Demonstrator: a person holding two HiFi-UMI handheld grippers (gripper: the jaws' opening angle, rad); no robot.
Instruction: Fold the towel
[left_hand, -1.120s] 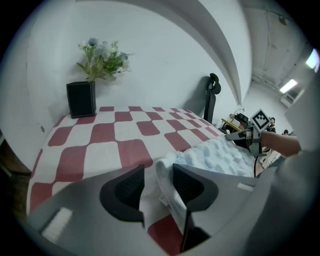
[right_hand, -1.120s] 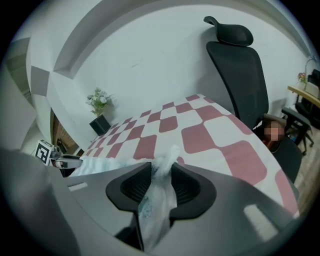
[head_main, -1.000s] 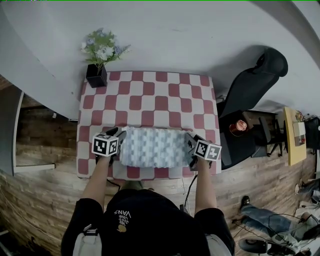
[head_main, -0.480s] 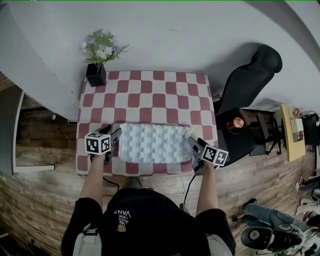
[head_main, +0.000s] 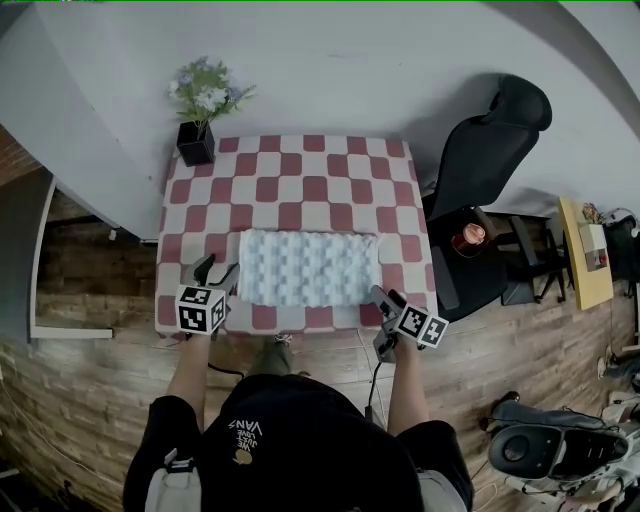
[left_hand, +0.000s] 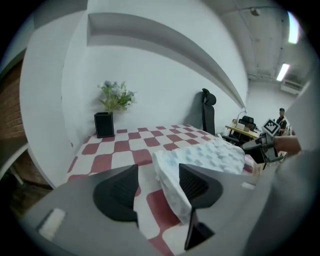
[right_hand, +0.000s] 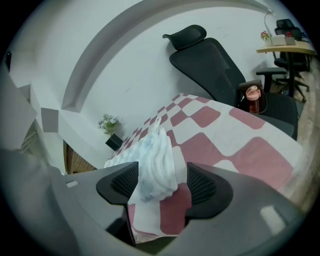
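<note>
Your towel (head_main: 308, 268) lies flat at lower centre of the checked table (head_main: 300, 180), long axis running left to right, with your left gripper (head_main: 214, 272) and right gripper (head_main: 381, 298) at its short ends, jaws just opened, pads pressing nothing.

I have the red-and-white checked table (head_main: 330, 190) square in front of me. The towel (head_main: 308, 268) lies flat on it as a rectangle, near my edge, long side across. A black pot (head_main: 196, 148) of flowers stands at the far left corner, well apart from the towel.
</note>
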